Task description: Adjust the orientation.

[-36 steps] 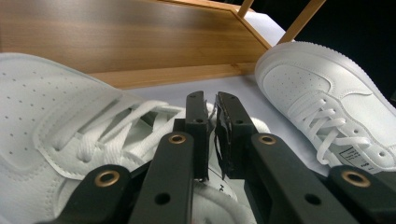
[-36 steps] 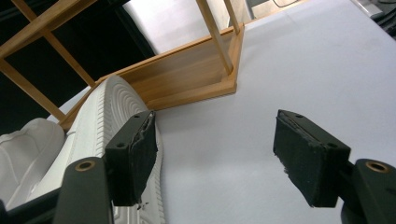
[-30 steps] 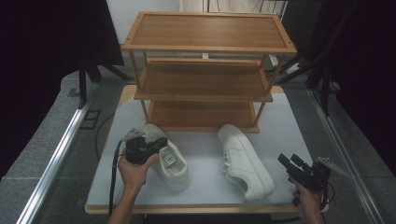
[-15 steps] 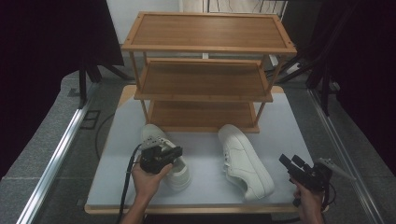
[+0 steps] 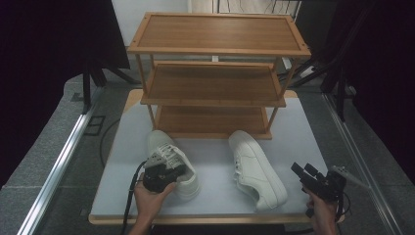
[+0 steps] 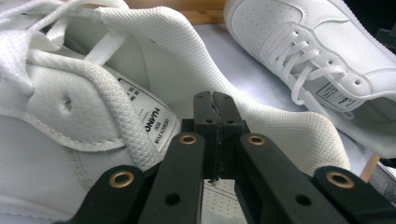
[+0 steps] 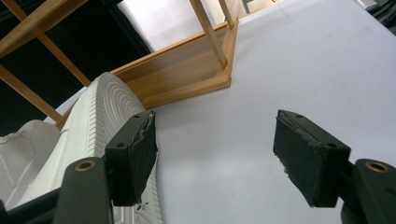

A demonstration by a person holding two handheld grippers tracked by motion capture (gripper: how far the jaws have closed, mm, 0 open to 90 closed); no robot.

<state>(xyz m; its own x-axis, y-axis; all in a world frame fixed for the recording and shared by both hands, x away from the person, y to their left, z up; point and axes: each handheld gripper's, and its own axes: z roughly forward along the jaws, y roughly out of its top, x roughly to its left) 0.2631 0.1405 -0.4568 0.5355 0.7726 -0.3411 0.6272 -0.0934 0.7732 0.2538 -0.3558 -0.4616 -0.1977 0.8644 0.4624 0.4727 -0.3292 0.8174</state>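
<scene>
Two white sneakers lie on the white table in front of a wooden rack. In the high view my left gripper (image 5: 172, 169) reaches into the opening of the left sneaker (image 5: 169, 147). The left gripper view has its jaws (image 6: 215, 100) inside that sneaker (image 6: 70, 93), by the mesh collar and the tongue label. They have just been closing and the pads now meet, with nothing visible between them. The right sneaker (image 5: 257, 169) lies beside it. My right gripper (image 5: 303, 170) hovers open at the table's front right, its jaws (image 7: 215, 154) wide apart next to the sneaker's sole (image 7: 93, 126).
The three-shelf wooden rack (image 5: 215, 83) stands at the back of the table (image 5: 303, 127), its shelves bare. The lowest shelf (image 7: 187, 70) sits just beyond both sneakers. Dark stands and floor rails flank the table.
My left hand has moved right and down from the left sneaker's outer side onto its opening. The right hand and both sneakers have stayed put.
</scene>
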